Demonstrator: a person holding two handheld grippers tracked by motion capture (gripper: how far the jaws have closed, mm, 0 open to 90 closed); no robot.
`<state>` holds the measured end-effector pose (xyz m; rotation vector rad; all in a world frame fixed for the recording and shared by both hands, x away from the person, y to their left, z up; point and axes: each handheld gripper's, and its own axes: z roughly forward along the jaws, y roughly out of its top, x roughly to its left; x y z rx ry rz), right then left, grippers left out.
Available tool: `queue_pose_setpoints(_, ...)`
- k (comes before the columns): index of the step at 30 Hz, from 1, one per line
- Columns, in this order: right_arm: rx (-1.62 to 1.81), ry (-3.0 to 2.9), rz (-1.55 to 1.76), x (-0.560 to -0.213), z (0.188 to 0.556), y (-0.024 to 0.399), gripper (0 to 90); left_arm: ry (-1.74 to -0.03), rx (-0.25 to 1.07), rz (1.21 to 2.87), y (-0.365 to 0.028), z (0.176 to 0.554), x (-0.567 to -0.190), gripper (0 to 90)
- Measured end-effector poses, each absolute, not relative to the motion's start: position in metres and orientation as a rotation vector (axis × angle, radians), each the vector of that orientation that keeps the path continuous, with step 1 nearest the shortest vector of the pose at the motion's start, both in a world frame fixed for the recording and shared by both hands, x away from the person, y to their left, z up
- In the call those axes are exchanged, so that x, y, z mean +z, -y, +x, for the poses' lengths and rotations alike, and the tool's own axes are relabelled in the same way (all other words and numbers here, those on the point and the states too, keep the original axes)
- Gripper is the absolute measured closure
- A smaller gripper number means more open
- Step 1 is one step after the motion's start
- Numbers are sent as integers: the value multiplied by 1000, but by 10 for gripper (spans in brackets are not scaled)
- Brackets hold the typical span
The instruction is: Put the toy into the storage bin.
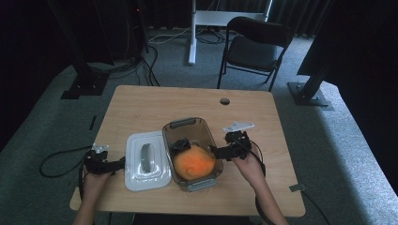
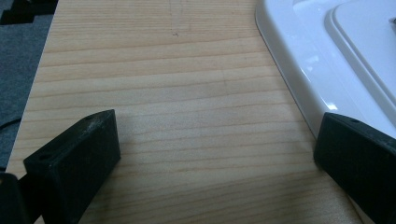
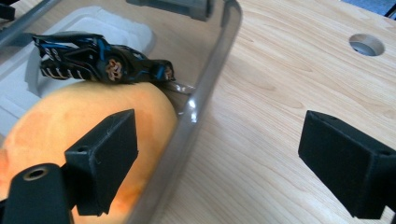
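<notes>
Right tongs [image 3: 219, 158] standing wide apart, straddling clear container [image 1: 207, 136] wall at its 3 o'clock side, gripping nothing. Orange mango [image 1: 193, 162] lying inside container, black toy car [image 3: 100, 58] resting against its far side. Left tongs [image 2: 215, 158] gaping over bare bench [image 2: 163, 93], white lid [image 1: 146, 161] just beside at 3 o'clock.
</notes>
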<state>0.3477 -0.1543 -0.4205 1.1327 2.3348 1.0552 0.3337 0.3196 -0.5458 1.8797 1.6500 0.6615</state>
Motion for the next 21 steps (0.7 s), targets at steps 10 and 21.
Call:
queue_pose_setpoints(10, 1121, -2228, 1223, -429, 342, 190, 113, -1652, 662, 1878, -319, 334, -546, 7)
queue_pose_setpoints(21, 1113, -2141, 1300, -452, 338, 227, 113, -1652, 662, 1877, -319, 334, -546, 7)
